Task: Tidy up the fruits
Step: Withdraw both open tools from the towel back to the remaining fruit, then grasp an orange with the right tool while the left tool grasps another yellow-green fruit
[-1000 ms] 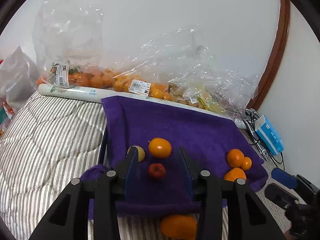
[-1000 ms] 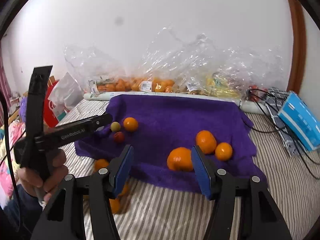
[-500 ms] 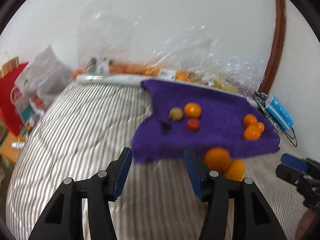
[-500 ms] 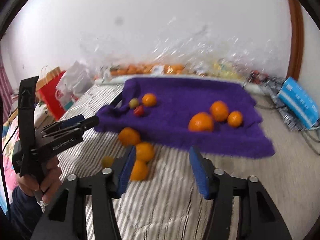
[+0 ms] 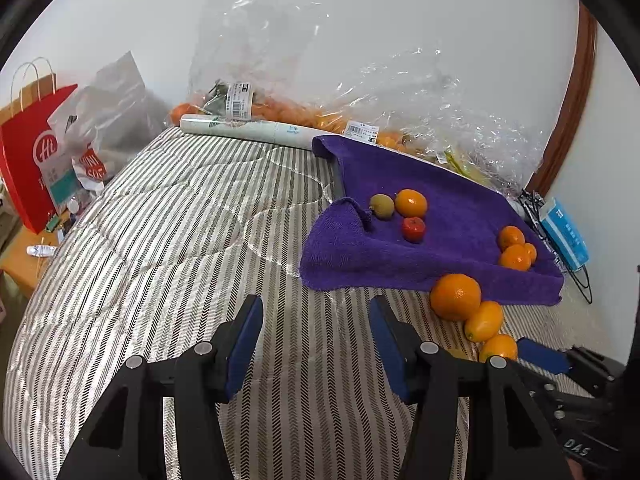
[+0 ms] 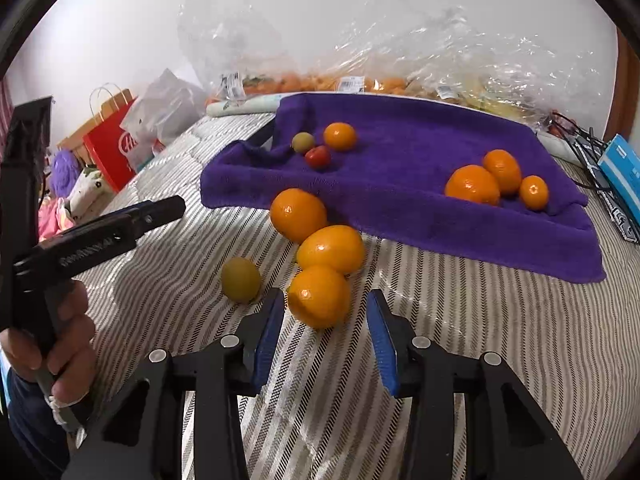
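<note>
A purple towel lies on the striped bed and holds a green fruit, a small red fruit, an orange and three oranges at its right. Three oranges and a yellow-green fruit lie on the bedcover in front of the towel. My right gripper is open, its tips either side of the nearest orange. My left gripper is open and empty over bare bedcover, left of the loose oranges. It also shows in the right wrist view.
Clear plastic bags of oranges and a rolled sheet line the wall. A red paper bag and a plastic bag stand off the bed's left side. A blue box and cables lie at the right.
Both grippers have pulled back from the towel toward the near bed. The right gripper has come down around the nearest loose orange. The left moved left over bare bedcover.
</note>
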Demonstrator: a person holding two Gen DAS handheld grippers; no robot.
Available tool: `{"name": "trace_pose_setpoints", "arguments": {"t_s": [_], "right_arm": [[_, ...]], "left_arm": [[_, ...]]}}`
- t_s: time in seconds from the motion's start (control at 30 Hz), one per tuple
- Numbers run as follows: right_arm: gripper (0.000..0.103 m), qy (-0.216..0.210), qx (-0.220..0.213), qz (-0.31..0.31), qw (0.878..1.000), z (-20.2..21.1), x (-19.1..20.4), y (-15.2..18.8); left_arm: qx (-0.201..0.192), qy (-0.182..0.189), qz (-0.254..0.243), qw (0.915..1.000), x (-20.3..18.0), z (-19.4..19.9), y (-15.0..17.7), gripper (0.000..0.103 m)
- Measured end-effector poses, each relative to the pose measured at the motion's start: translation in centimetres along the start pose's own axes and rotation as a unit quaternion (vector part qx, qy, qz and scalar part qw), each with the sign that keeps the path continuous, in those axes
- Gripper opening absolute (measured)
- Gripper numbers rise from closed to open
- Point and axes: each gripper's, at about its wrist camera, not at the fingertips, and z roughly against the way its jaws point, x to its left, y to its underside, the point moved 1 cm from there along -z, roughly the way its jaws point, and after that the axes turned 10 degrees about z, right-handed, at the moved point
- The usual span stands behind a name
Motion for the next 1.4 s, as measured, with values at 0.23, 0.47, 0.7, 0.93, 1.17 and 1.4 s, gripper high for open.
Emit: {"name": "trace_pose_setpoints", "arguments": {"t_s": [0.23,0.47,0.7,0.93,1.17,1.4], "right_arm": [[0.036,-0.006,0.017,-0.004,1.000,-1.9,0.0,-0.4],[0.036,0.016,-0.011,0.012,1.000,0.4,-0.7,0.1],[0.036,0.061,-0.020,-0.013,0.998,3.2,-5.3,3.0],[0.036,0.096,-0.027,-0.024,0.995,5.1,-8.3,5.4],[0.036,0.096,-0.027,-0.034,0.994,5.0,-9.8,5.9],[0.036,0.066,-0.005,-0.013,0.998,3.8,-8.9,6.0]], "left_arm": [[0.008,0.007,0.007,0.9999,0.2,-0.2,0.0,0.053],[0.014,0.024,-0.013,0.9995,-0.7,-0.2,0.5,0.053],[0.043,0.126,-0.048,0.9900,-2.8,0.6,1.5,0.053],[0.085,0.110,-0.084,0.9867,-6.5,-0.7,3.7,0.052],[0.098,0.048,-0.124,0.9864,-8.3,-1.9,4.9,0.027],[0.100,0.054,-0.113,0.9871,-8.0,-1.9,4.7,0.027]]}}
